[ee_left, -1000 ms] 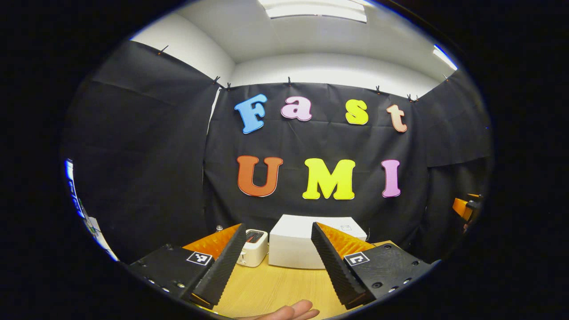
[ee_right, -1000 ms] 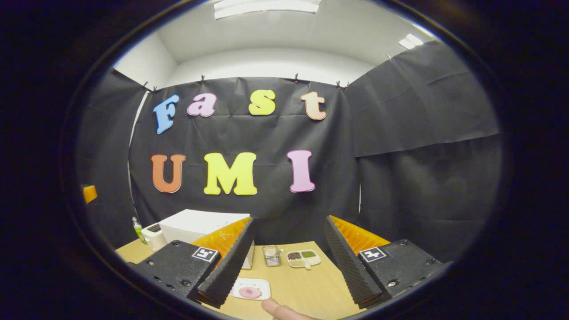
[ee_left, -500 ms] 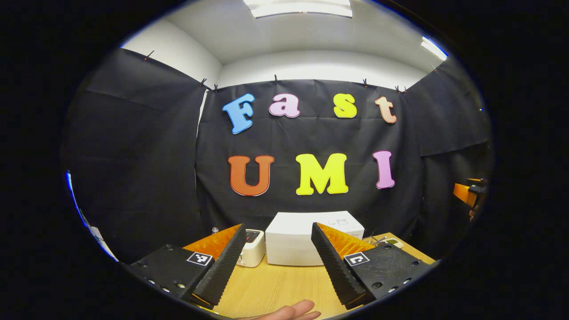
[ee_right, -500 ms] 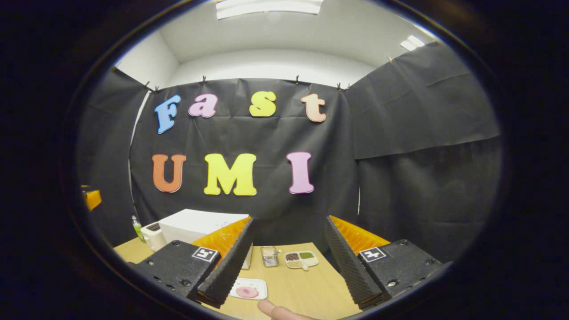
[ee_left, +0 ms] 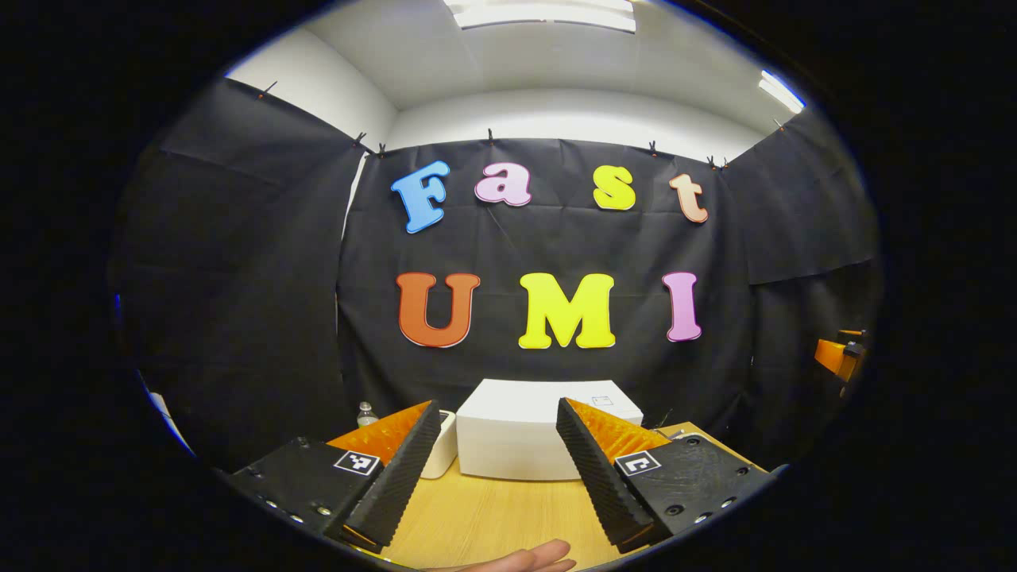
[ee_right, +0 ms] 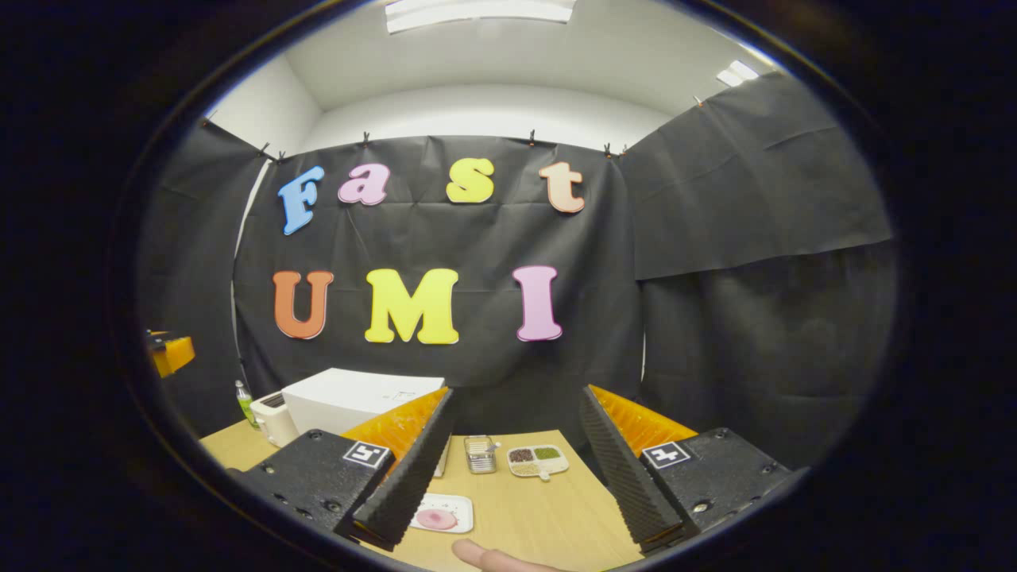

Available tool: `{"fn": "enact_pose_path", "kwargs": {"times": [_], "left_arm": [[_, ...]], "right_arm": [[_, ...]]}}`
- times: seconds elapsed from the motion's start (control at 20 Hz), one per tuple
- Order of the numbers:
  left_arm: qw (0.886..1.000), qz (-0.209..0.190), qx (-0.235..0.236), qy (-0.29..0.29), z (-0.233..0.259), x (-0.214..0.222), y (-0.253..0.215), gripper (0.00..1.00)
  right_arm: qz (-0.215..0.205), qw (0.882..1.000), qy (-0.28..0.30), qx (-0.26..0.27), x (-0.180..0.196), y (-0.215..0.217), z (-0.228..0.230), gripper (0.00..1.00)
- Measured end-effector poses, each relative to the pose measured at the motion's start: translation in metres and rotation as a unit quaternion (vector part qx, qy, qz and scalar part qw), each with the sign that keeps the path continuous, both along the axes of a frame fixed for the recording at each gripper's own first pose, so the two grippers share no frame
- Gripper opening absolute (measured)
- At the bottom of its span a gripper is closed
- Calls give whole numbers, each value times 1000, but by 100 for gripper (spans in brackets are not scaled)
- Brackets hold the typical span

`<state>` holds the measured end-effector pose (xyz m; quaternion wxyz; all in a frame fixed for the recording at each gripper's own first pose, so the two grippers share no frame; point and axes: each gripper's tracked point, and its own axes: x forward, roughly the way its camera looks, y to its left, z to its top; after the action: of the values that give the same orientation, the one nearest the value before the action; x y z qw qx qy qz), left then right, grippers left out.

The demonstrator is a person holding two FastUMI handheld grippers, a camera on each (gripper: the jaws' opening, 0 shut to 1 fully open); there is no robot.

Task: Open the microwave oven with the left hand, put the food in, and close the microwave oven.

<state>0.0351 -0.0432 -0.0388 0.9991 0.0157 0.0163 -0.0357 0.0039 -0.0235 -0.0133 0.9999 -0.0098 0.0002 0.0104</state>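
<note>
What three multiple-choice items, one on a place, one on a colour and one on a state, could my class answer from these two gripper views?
1. Where does the plate with the pink food lie?
A. on the wooden table, in front of the microwave oven
B. on top of the microwave oven
C. inside the toaster

2. What colour is the microwave oven's casing?
A. red
B. white
C. green

3. How is the left gripper?
A. shut on the plate
B. shut on the bottle
C. open, holding nothing

Answers:
1 A: in the right gripper view the plate rests on the table, nearer than the microwave oven.
2 B: the microwave oven's casing is white in both views.
3 C: the left gripper has a wide gap between its fingers, with table showing through.
</note>
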Motion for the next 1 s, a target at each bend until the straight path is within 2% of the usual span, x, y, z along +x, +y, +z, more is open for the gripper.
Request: {"fn": "enact_pose_path", "kwargs": {"times": [0.15, 0.5, 0.7, 0.75, 0.8, 1.0], "left_arm": [[1000, -10, -14, 16, -18, 23, -15, 92], [995, -62, -59, 50, -77, 88, -59, 92], [995, -69, -28, 65, -128, 128, -76, 92], [995, -71, -20, 70, -142, 137, -81, 92], [994, -74, -14, 73, -153, 145, -88, 92], [987, -113, -25, 113, -196, 165, -133, 92]], "right_arm": [[1, 1000, -8, -9, 3, -4, -3, 100], [1, 1000, -5, -18, 7, -19, -12, 100], [-1, 1000, -1, -30, 8, -25, -19, 100], [1, 1000, 1, -29, 8, -27, -20, 94], [2, 1000, 2, -26, 8, -28, -21, 100], [-4, 1000, 6, -21, 14, -42, -27, 100]]}}
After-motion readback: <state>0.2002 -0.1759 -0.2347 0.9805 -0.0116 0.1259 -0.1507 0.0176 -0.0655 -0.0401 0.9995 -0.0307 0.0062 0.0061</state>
